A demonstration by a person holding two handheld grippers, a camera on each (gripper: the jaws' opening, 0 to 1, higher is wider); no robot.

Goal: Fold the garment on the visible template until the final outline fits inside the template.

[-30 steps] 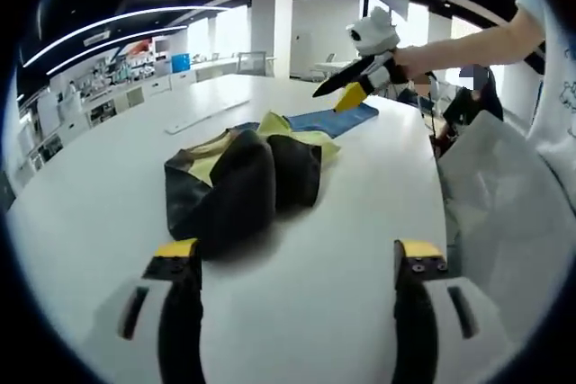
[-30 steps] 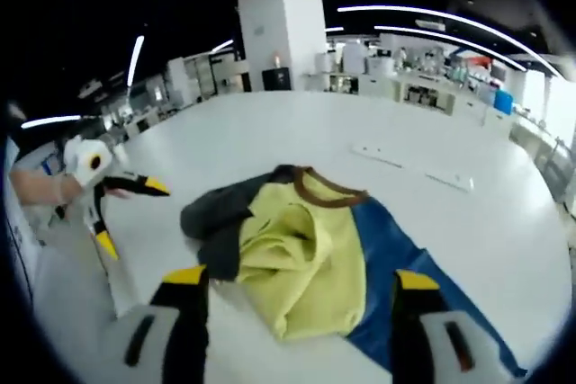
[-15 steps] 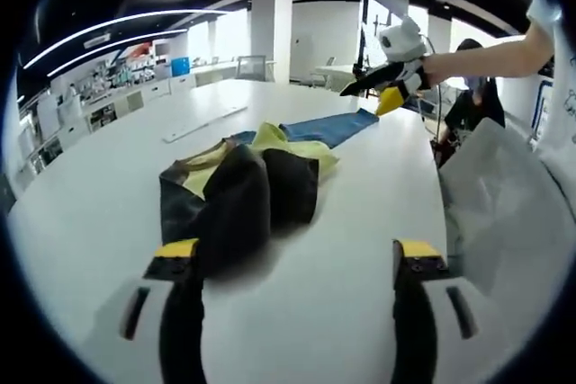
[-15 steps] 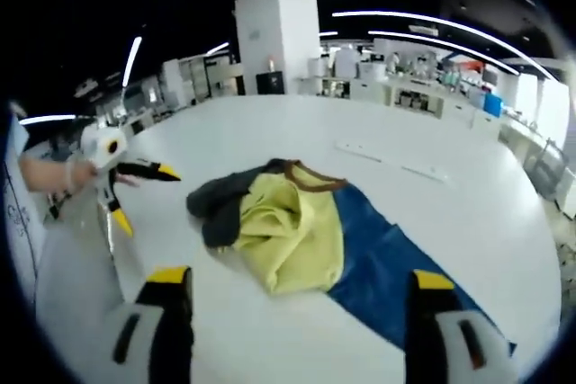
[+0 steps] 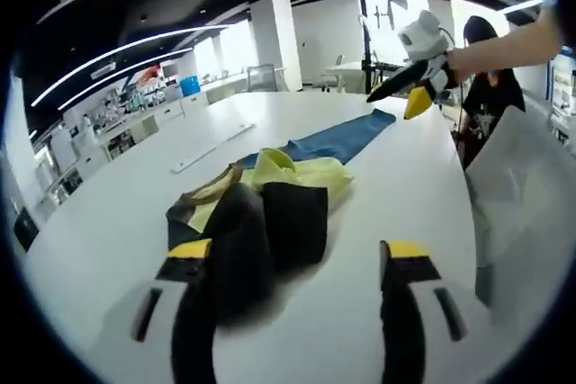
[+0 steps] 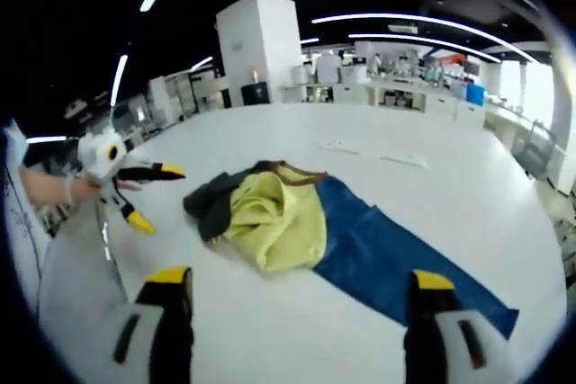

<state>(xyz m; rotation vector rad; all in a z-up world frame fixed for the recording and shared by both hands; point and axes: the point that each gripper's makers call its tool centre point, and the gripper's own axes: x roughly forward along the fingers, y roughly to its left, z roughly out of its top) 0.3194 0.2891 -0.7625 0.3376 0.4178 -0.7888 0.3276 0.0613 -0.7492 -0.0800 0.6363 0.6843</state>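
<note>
Left gripper view looks along its own two black, yellow-tipped fingers (image 5: 400,263), which stand apart over the white surface (image 5: 108,240) with nothing between them. Just past the left finger lies the garment (image 5: 261,213) — a crumpled heap with dark panels nearest the camera, a yellow section behind them and a brown-edged neckline at its left side. Beyond the heap a flat blue strip, the template (image 5: 337,139), runs away toward the far edge of the surface; the garment's yellow part rests on its near end. Above the far end of the blue strip the right gripper (image 5: 405,98) hangs in the air, held by a hand (image 5: 463,60), its black and yellow fingers spread and clear of the cloth.

Right gripper view sees the same pile from the opposite end. Its own fingers (image 6: 432,281) are wide apart and hold nothing, raised well above the surface (image 6: 270,330). The blue template (image 6: 396,263) stretches from near the right finger up to the garment (image 6: 270,218), whose yellow part overlaps the template's far end while the dark part spills off it onto bare surface. At the left edge the left gripper (image 6: 148,195) shows, held in a gloved hand (image 6: 72,188), fingers apart, near the dark side of the garment but not touching it. A long pale bar (image 6: 373,155) lies on the surface farther back — well apart from the cloth.
</note>
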